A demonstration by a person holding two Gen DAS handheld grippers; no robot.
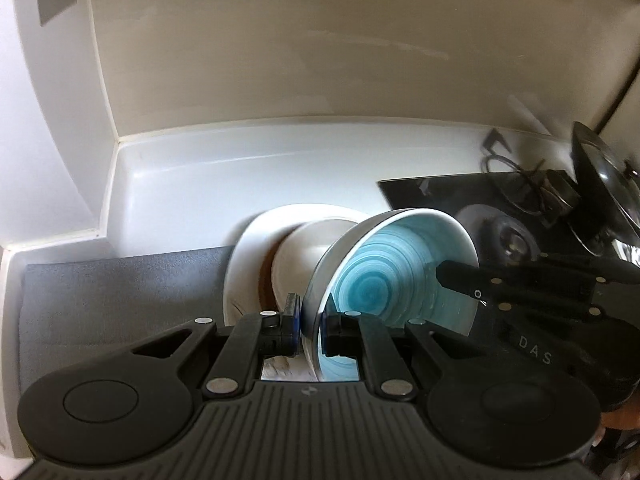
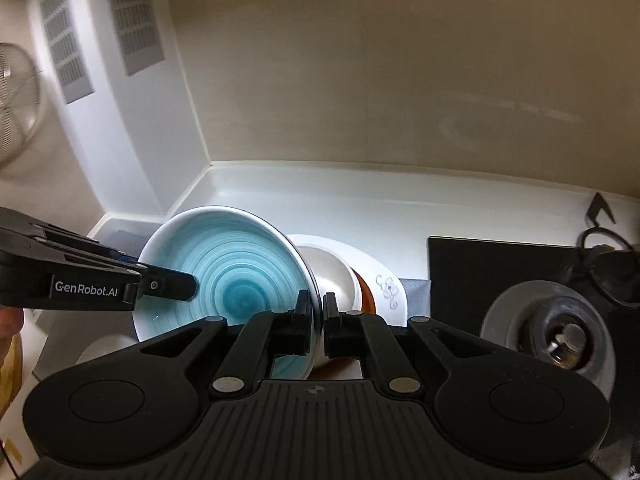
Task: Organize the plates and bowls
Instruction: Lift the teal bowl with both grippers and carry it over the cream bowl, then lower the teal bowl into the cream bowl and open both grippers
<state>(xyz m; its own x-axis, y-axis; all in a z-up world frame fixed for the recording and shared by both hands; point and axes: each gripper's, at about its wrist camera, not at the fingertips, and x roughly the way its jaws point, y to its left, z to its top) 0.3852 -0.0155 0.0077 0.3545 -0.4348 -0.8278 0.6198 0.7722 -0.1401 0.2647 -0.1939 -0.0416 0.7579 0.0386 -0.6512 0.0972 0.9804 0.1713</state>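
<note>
A bowl with a blue spiral inside hangs in the air, held by its rim on two sides. My left gripper is shut on its near rim, and my right gripper is shut on the opposite rim. Each gripper shows in the other's view as a black arm reaching over the bowl. Below and behind the bowl, a white bowl sits in a white plate with a brown inner band and a scroll pattern.
A grey mat covers the white counter under the dishes. To the right lies a black stove top with a burner. A glass pot lid leans at the far right. Walls meet in a corner at the left.
</note>
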